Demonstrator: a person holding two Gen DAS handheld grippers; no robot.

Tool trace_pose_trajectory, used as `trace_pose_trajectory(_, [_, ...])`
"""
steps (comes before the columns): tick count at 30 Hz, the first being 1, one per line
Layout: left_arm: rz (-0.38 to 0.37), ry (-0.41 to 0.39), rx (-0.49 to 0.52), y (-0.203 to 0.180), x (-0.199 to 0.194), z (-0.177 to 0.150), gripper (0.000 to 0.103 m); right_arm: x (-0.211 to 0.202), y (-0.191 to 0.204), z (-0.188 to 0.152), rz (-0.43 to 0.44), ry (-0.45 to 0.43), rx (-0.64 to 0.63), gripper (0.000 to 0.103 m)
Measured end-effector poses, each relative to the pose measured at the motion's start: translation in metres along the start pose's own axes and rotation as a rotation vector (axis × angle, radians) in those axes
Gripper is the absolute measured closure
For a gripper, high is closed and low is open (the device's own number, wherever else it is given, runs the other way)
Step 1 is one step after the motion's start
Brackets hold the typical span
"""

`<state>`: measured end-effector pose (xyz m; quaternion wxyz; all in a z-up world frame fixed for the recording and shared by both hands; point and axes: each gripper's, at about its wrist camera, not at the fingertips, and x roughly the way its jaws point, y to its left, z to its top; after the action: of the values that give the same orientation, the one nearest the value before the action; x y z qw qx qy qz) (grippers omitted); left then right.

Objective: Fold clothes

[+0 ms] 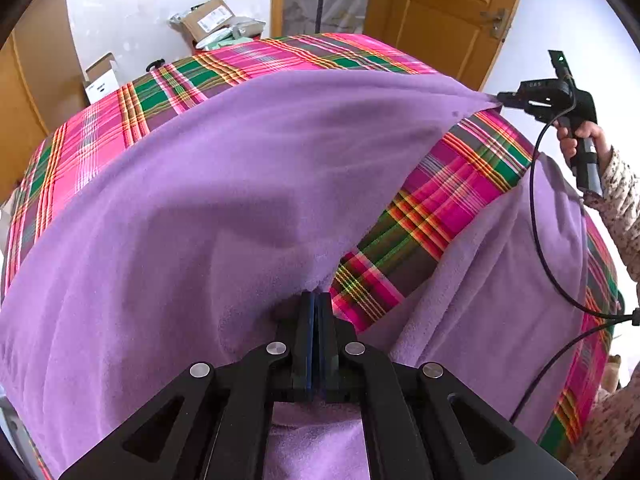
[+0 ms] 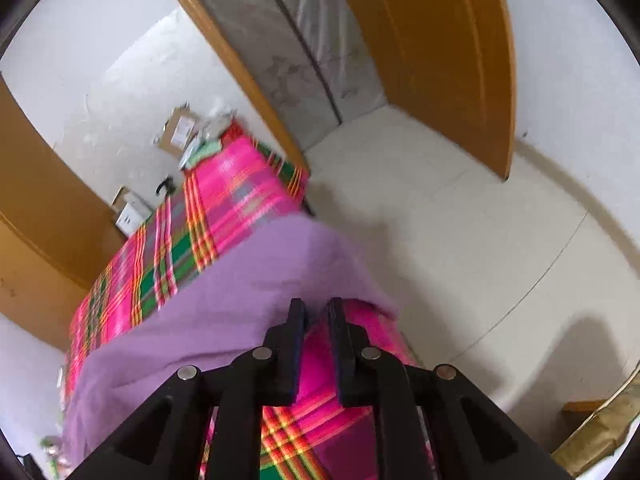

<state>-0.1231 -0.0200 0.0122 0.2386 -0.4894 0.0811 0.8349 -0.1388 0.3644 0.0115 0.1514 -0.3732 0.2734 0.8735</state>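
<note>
The left gripper is pinching the purple fleece; the right gripper is gaping slightly, empty; box labels at eleven o'clock are blurring, unreadable.

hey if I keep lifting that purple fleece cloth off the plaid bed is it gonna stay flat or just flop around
Likely floppy: the purple fleece cloth sags in soft folds between the left claw and the right claw. It probably weighs little, since a pinch on its edge holds it up. Its fuzzy nap may cling rather than slide on the plaid bed cover.
</note>
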Motion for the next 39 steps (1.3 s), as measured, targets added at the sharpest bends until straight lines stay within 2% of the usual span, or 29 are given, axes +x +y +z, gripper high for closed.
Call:
trace_pose_trajectory(2, [-0.001, 0.001, 0.001, 0.001, 0.0, 0.0, 0.102, 0.0, 0.005, 0.007, -0.02, -0.045, -0.034, 0.089])
trace_pose_trajectory(3, [-0.001, 0.002, 0.001, 0.001, 0.0, 0.0, 0.102, 0.002, 0.007, 0.011, -0.021, -0.056, -0.049, 0.083])
trace_pose_trajectory(6, [-0.005, 0.006, 0.006, 0.001, -0.001, 0.0, 0.102, 0.03, 0.014, 0.024, 0.009, 0.018, -0.1, 0.067])
trace_pose_trajectory(9, [-0.013, 0.008, -0.001, 0.002, -0.001, 0.0, 0.102, 0.056, 0.016, 0.031, -0.018, 0.085, -0.116, 0.067])
trace_pose_trajectory(12, [-0.019, 0.01, -0.005, 0.003, -0.001, 0.0, 0.102, 0.071, 0.01, 0.033, 0.013, 0.122, -0.073, 0.066])
trace_pose_trajectory(13, [-0.022, 0.011, -0.006, 0.003, -0.001, 0.0, 0.102, 0.074, 0.008, 0.033, 0.019, 0.125, -0.064, 0.067])
trace_pose_trajectory(16, [-0.03, 0.012, -0.012, 0.005, -0.002, 0.0, 0.102, 0.073, 0.01, 0.037, -0.001, 0.094, -0.081, 0.084])
trace_pose_trajectory(17, [-0.034, 0.012, -0.015, 0.006, -0.002, 0.0, 0.102, 0.072, 0.012, 0.04, -0.016, 0.079, -0.102, 0.099])
trace_pose_trajectory(23, [-0.039, 0.01, -0.021, 0.005, -0.002, 0.001, 0.102, 0.079, 0.022, 0.057, -0.07, 0.014, -0.124, 0.099])
trace_pose_trajectory(26, [-0.039, 0.012, -0.019, 0.004, -0.003, 0.001, 0.102, 0.087, 0.03, 0.053, -0.128, 0.027, -0.178, 0.098])
trace_pose_trajectory(30, [-0.042, 0.016, -0.017, 0.004, -0.002, 0.002, 0.102, 0.084, 0.029, 0.047, -0.192, 0.026, -0.166, 0.094])
trace_pose_trajectory(34, [-0.049, 0.007, -0.013, 0.001, -0.005, 0.0, 0.102, 0.057, 0.049, 0.03, -0.079, 0.05, -0.206, 0.092])
trace_pose_trajectory(39, [-0.077, -0.047, -0.031, -0.001, -0.021, 0.0, 0.102, 0.024, 0.075, 0.009, 0.061, 0.08, -0.255, 0.081])
